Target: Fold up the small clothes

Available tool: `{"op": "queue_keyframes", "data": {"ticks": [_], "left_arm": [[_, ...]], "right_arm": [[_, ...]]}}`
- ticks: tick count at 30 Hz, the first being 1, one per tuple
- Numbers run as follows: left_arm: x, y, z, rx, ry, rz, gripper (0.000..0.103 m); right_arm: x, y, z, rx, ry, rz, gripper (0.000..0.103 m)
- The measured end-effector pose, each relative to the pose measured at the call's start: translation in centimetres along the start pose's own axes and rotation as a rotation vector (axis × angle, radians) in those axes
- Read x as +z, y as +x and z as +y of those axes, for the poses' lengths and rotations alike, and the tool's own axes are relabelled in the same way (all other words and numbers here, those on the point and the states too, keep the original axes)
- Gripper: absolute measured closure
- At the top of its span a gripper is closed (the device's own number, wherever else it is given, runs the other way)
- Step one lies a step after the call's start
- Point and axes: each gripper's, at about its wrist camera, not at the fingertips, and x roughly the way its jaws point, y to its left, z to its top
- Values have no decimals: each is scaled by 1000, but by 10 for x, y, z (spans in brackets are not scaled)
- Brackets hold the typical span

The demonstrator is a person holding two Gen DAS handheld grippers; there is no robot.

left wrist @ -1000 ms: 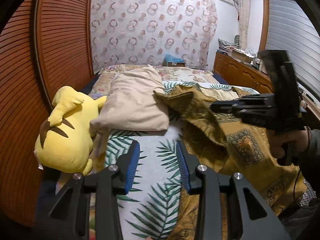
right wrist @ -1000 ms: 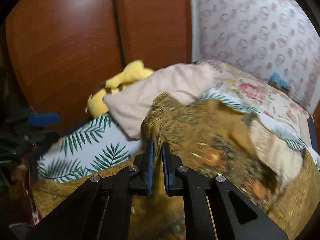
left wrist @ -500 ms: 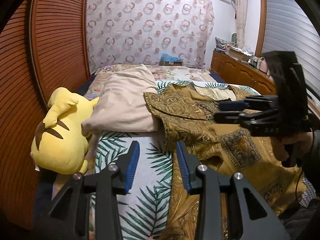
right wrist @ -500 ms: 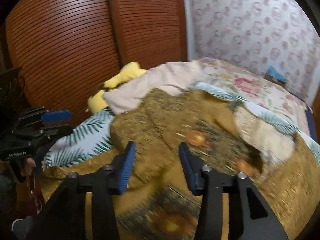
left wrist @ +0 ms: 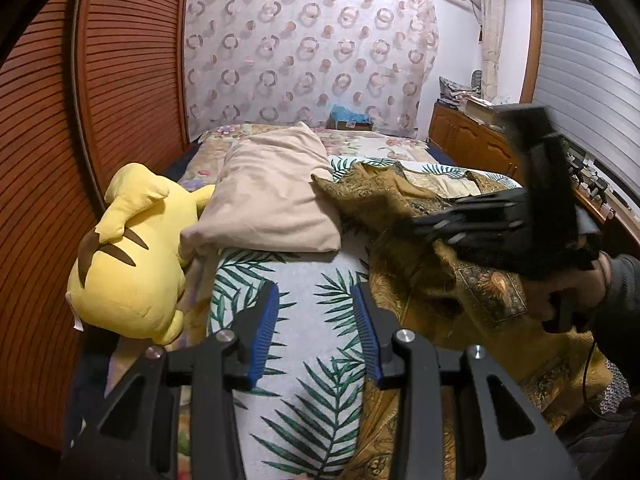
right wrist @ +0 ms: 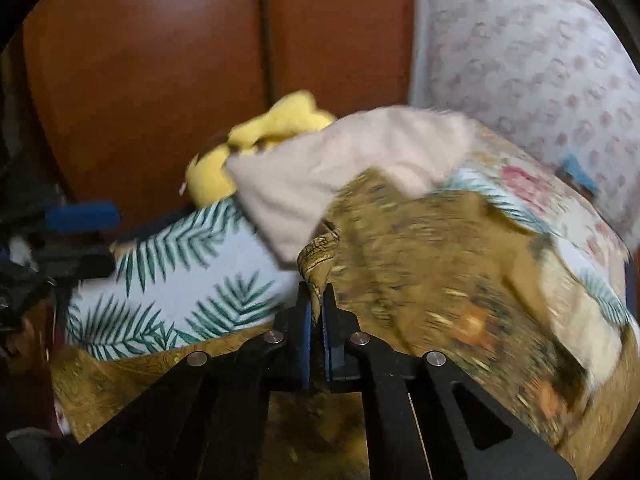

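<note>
right now the right gripper is pinched shut on a raised edge of the gold patterned shirt, which lies rumpled on the leaf-print bedsheet beside the beige pillow. best to lift gently, carry the edge across, keep the fold line straight. left gripper part open, empty, hovering over bare sheet.

Yellow plush toy is flopped at the left edge of the bed, touching the beige pillow beside it. Bedsheet has a green palm-leaf print, turning floral toward the far end. Slatted wooden wardrobe doors run along the left side, a ring-patterned curtain hangs behind the bed's far edge, and a cluttered wooden cabinet stands off the right side.
</note>
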Motion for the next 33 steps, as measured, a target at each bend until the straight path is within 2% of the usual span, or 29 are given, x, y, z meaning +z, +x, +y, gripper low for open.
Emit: {"op": "queue_keyframes", "data": {"ticks": [4, 6, 8, 10, 12, 18, 22, 24, 27, 32, 33], "left_arm": [[2, 4, -8, -17, 7, 1, 67], [4, 7, -13, -21, 13, 2, 66], [6, 11, -19, -33, 20, 4, 66], [8, 14, -26, -38, 33, 7, 66], [10, 16, -33, -42, 49, 11, 66], [17, 21, -45, -51, 68, 14, 66], [21, 25, -51, -55, 77, 19, 66], [23, 28, -51, -56, 81, 21, 66], [24, 30, -52, -57, 80, 25, 66], [23, 34, -54, -63, 80, 36, 66], [24, 35, -54, -63, 81, 37, 66]], "right_arm": [[-27, -51, -25, -62, 118, -85, 102], [-42, -67, -38, -89, 183, -90, 101], [-55, -75, -47, -121, 229, -55, 101], [-69, -81, -55, -116, 266, -34, 100], [-78, -87, -60, -134, 274, -21, 85], [-84, -100, -76, -153, 278, -30, 64], [-69, -88, -85, -139, 256, -24, 64], [-57, -72, -91, -111, 248, 4, 64], [-42, -39, -101, -124, 207, 61, 64], [-33, 3, -111, -81, 188, 139, 65], [-32, 4, -110, -86, 172, 132, 67]]}}
